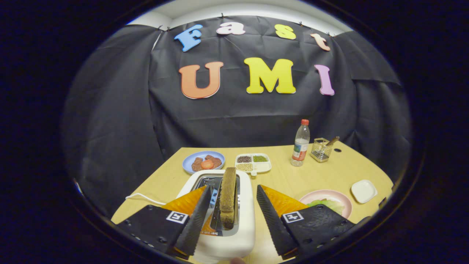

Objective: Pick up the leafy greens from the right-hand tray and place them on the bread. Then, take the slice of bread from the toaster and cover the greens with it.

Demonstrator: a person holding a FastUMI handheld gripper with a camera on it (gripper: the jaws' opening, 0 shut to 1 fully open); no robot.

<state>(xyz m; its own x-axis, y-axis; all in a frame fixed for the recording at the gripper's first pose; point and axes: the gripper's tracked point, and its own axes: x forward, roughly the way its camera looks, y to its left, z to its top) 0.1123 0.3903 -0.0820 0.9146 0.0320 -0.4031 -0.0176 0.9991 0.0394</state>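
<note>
**Gripper spread over toaster, bread not gripped**

Gripper view: gripper (233,205) released, fingers either side of the bread slice (228,196), apart from it. Slice stands upright in the white toaster (234,234). Leafy greens (325,204) on the pink plate (339,198), near right.

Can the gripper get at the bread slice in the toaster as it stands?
Probably yes. The gripper is open, its fingers either side of the bread slice, which stands upright out of the toaster slot. Nothing lies between fingers and slice.
</note>
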